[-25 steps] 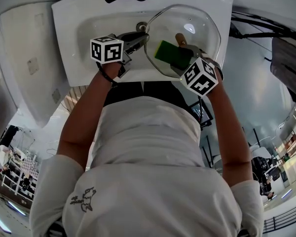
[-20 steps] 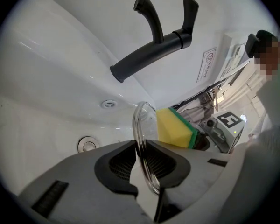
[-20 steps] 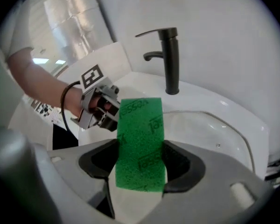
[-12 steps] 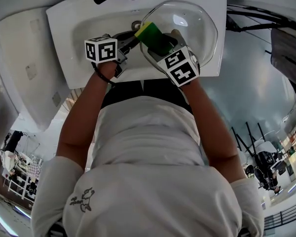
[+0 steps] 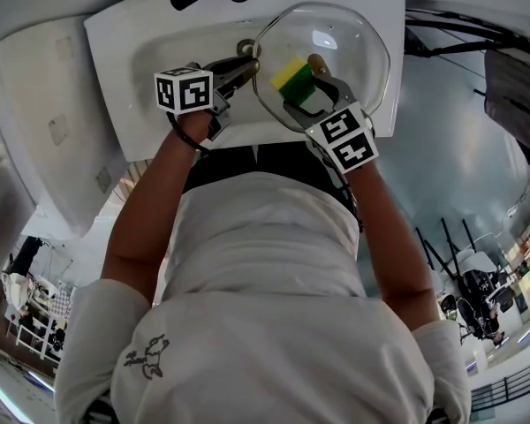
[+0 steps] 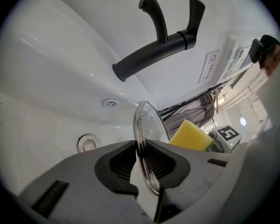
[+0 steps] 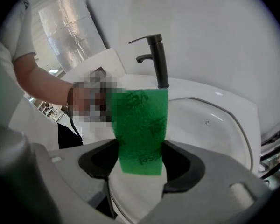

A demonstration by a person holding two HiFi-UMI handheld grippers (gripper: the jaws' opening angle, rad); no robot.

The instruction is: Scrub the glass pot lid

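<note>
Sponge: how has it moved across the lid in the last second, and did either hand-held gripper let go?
The right hand-held gripper swept the sponge across the glass lid toward the left hand-held gripper, then drew it partway back; its yellow layer now shows. Nothing was let go: the right stays shut on the sponge, the left on the lid's rim over the sink.

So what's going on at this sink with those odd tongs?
A person is cleaning a glass lid over the sink, with a tool in each hand. The left tongs are clamped on the lid's rim and hold it up above the basin. The right tongs grip a green and yellow sponge, set at the glass.
</note>
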